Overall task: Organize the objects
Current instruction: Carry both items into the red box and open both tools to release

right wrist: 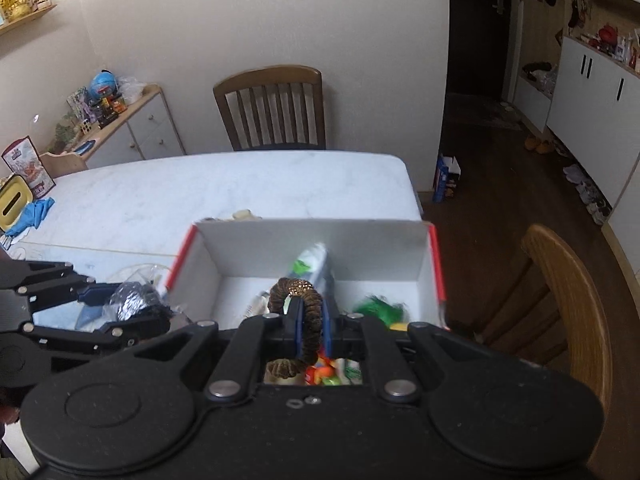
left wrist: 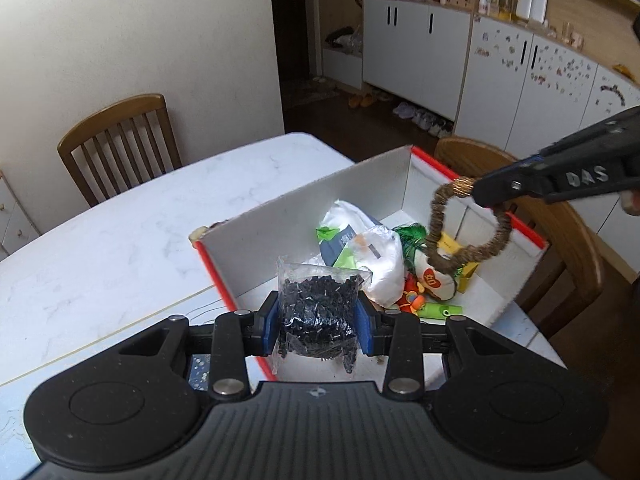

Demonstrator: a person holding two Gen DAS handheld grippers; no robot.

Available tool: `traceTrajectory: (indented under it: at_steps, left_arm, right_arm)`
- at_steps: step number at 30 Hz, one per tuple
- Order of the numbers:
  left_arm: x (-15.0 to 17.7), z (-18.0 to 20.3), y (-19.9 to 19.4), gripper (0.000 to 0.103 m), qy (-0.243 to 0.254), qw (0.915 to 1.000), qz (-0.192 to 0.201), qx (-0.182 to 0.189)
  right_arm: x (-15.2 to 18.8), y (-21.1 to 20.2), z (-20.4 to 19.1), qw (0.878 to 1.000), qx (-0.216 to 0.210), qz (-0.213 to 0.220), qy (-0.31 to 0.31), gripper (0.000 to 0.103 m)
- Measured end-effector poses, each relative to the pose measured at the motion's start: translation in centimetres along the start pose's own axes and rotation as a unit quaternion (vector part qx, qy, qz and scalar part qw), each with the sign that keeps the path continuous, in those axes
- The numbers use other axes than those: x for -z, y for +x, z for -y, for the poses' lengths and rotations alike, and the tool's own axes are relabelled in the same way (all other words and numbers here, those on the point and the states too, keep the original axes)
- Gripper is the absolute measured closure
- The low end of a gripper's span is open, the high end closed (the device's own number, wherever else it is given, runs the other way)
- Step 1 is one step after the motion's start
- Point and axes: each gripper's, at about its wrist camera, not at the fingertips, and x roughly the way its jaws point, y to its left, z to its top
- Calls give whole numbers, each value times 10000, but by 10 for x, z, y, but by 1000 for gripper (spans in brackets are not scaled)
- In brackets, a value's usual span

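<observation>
White marble-look table (right wrist: 240, 184) in a dining room, wooden chairs around it, cupboards along the far wall. An open white box (left wrist: 304, 208) with red edges sits at the table's near corner and already holds white packets, a green item and small coloured toys. Left gripper (left wrist: 318, 322) is clamped on a clear bag of small black pieces (left wrist: 318, 300), held above the box's near edge. Right gripper (right wrist: 310, 330) is pinched closed on a brown fabric ring (right wrist: 298, 300), which hangs over the box interior. Judged step: carrying both items to the box. Next move calls for lowering each clear of the walls, then releasing inside
</observation>
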Motion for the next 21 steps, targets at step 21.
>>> traceTrajectory:
  at_steps: [21]
  left_arm:
    - [-8, 9, 94, 66, -72, 9967, -701, -390]
  right_arm:
    - [40, 73, 12, 9923, -462, -982, -597, 94]
